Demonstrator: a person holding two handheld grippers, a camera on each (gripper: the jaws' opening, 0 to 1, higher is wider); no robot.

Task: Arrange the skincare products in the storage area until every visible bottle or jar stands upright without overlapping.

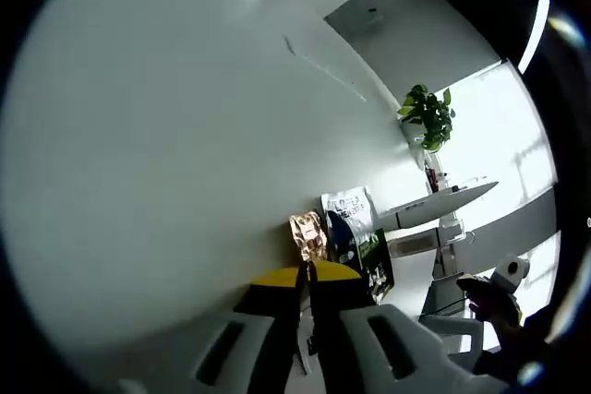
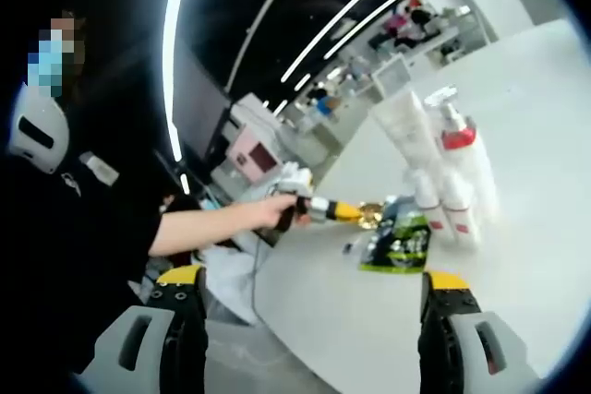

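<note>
My left gripper [image 1: 307,274] has its yellow-tipped jaws pressed together on the lower edge of a crinkled gold sachet [image 1: 307,235]. Just right of it stand a white and blue sachet [image 1: 349,212] and a green one [image 1: 379,267]. In the right gripper view a hand holds that left gripper [image 2: 343,212] over the white table [image 2: 517,256], with the gold sachet [image 2: 372,216] at its tip. Beside it a green sachet [image 2: 397,242] lies flat. Behind stand a white tube [image 2: 406,122], a pump bottle with a red collar [image 2: 459,140] and small white bottles [image 2: 462,209]. My right gripper [image 2: 314,288] is open and holds nothing.
The white table [image 1: 185,154] runs far to the left. A potted plant [image 1: 428,115] and a white desk [image 1: 443,200] stand beyond its far end. A person's arm [image 2: 203,226] reaches in from the left over the table's edge. Office furniture [image 2: 263,140] lies behind.
</note>
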